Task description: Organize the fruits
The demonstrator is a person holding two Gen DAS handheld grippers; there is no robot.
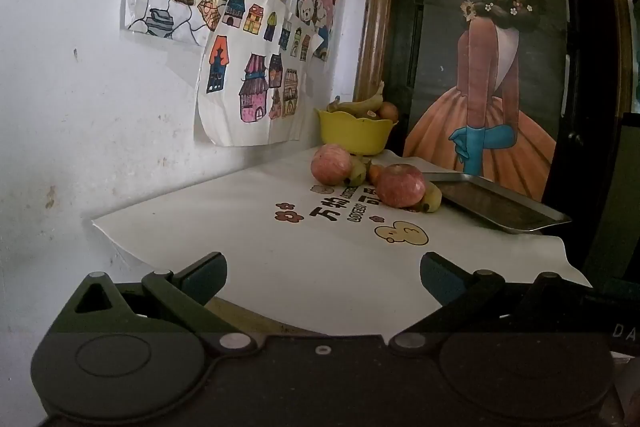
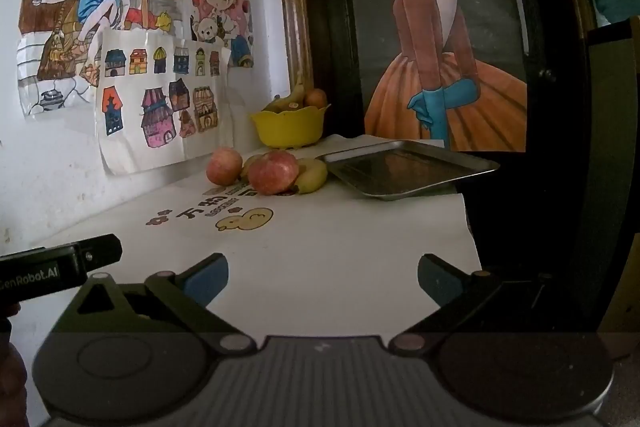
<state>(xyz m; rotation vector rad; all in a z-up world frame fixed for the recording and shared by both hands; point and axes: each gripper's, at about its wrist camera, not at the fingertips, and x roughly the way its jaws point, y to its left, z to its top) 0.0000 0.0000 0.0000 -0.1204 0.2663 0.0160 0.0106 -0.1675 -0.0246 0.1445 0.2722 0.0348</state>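
Two red apples (image 1: 400, 185) (image 1: 330, 163) lie on the white mat with small yellow-green bananas (image 1: 431, 199) and an orange fruit (image 1: 375, 172) between them. The same apples (image 2: 273, 171) (image 2: 224, 165) and a banana (image 2: 311, 175) show in the right wrist view. A yellow bowl (image 1: 354, 132) (image 2: 289, 128) behind them holds bananas and an orange fruit. An empty metal tray (image 1: 500, 205) (image 2: 408, 169) lies to the right of the fruit. My left gripper (image 1: 322, 277) is open and empty, well short of the fruit. My right gripper (image 2: 322, 277) is open and empty too.
The white mat (image 1: 280, 247) with printed flowers and a duck covers the table; its right edge drops off beside the tray. A white wall with children's drawings (image 1: 256, 75) stands on the left, a framed picture of a girl (image 1: 480, 67) behind. The left gripper's body (image 2: 60, 267) shows at lower left.
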